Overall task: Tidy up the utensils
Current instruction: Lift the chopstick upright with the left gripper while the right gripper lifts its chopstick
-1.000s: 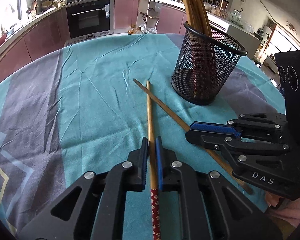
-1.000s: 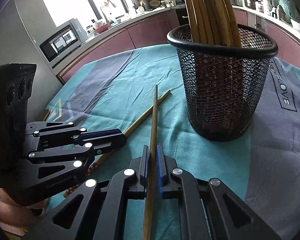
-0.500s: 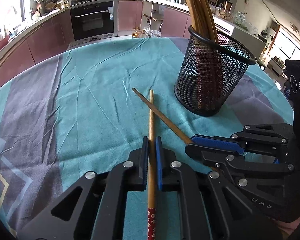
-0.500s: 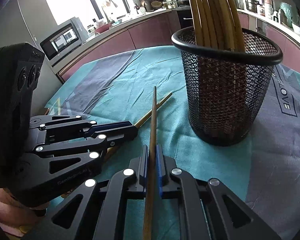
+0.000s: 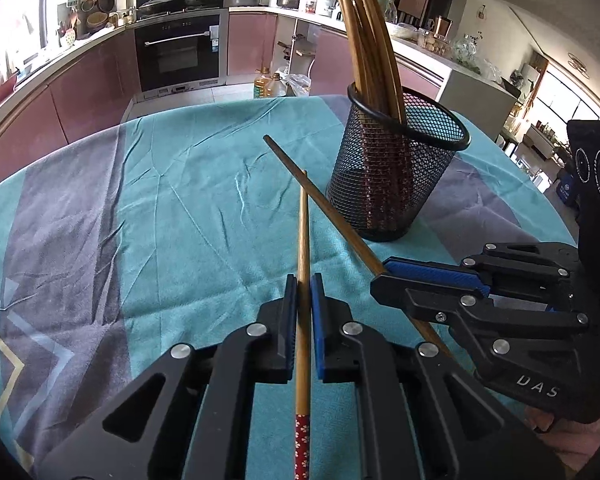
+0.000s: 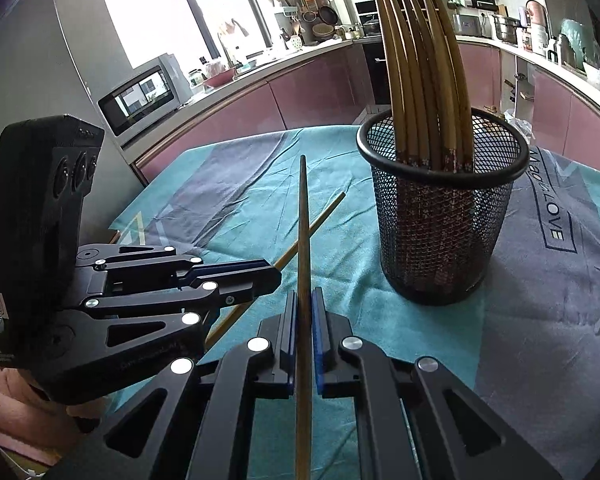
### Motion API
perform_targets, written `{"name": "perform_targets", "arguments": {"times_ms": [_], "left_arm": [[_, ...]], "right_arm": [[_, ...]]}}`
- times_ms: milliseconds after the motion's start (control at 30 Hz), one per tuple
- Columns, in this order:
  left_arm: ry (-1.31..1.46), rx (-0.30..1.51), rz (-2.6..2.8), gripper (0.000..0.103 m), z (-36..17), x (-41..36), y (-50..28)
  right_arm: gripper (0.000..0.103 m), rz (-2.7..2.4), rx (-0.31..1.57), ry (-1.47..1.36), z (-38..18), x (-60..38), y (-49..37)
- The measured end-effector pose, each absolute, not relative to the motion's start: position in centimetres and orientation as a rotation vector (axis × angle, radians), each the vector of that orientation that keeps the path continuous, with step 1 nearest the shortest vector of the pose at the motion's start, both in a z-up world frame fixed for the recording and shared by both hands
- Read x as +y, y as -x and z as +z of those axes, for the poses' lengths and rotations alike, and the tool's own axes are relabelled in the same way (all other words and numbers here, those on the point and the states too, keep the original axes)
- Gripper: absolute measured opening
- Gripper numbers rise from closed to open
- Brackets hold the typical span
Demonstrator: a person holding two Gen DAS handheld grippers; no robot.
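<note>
Table (image 5: 204, 216): the mesh basket (image 5: 396, 184) stands on it, ahead and to the right of the left gripper (image 5: 304, 280).
Basket: a bundle of chopsticks (image 5: 364, 40) stands in it.
Left gripper: one chopstick (image 5: 303, 248) between its fingers.
Right gripper (image 6: 304, 300): just right of the left one, with a second chopstick (image 6: 303, 224).
Chopsticks: they cross before the basket.
</note>
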State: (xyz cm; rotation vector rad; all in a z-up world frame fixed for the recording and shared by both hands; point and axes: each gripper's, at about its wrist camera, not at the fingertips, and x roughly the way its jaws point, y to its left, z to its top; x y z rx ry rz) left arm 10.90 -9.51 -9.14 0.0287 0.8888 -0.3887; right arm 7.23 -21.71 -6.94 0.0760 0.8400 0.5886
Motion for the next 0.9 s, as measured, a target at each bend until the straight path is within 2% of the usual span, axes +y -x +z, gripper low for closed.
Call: {"name": "perform_targets", "arguments": {"times_ms": [900], "left_arm": [[0.073,0.795,-0.47,0.008,-4.7,-6.5,-8.6]], "right_arm": [[0.006,0.593,0.72,-0.134,-3.0,-25.2,-5.6]]}}
